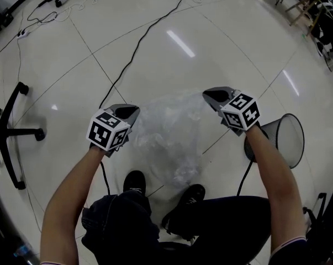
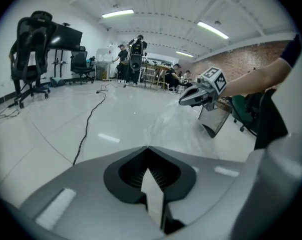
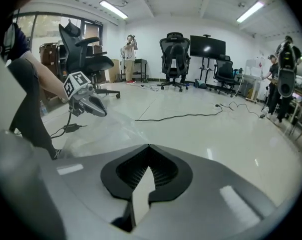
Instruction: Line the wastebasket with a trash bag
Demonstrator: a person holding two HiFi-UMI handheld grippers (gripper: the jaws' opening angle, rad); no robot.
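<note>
A clear trash bag (image 1: 169, 134) hangs spread between my two grippers above the floor. My left gripper (image 1: 134, 111) is shut on the bag's upper left edge. On the upper right edge, my right gripper (image 1: 209, 95) is shut as well. The black mesh wastebasket (image 1: 287, 141) lies on its side on the floor at the right, mouth towards me. In the left gripper view the shut left gripper (image 2: 148, 147) faces the bag film (image 2: 171, 124), the right gripper (image 2: 183, 102) and the wastebasket (image 2: 214, 120). In the right gripper view the right gripper (image 3: 149, 145) is shut, with the bag film (image 3: 103, 131) running to the left gripper (image 3: 101, 112).
A black cable (image 1: 134, 51) runs across the pale tiled floor ahead. An office chair base (image 1: 6, 131) stands at the left. The person's dark shoes (image 1: 134, 181) are under the bag. Office chairs (image 3: 174, 59) and people (image 2: 133, 59) are far off.
</note>
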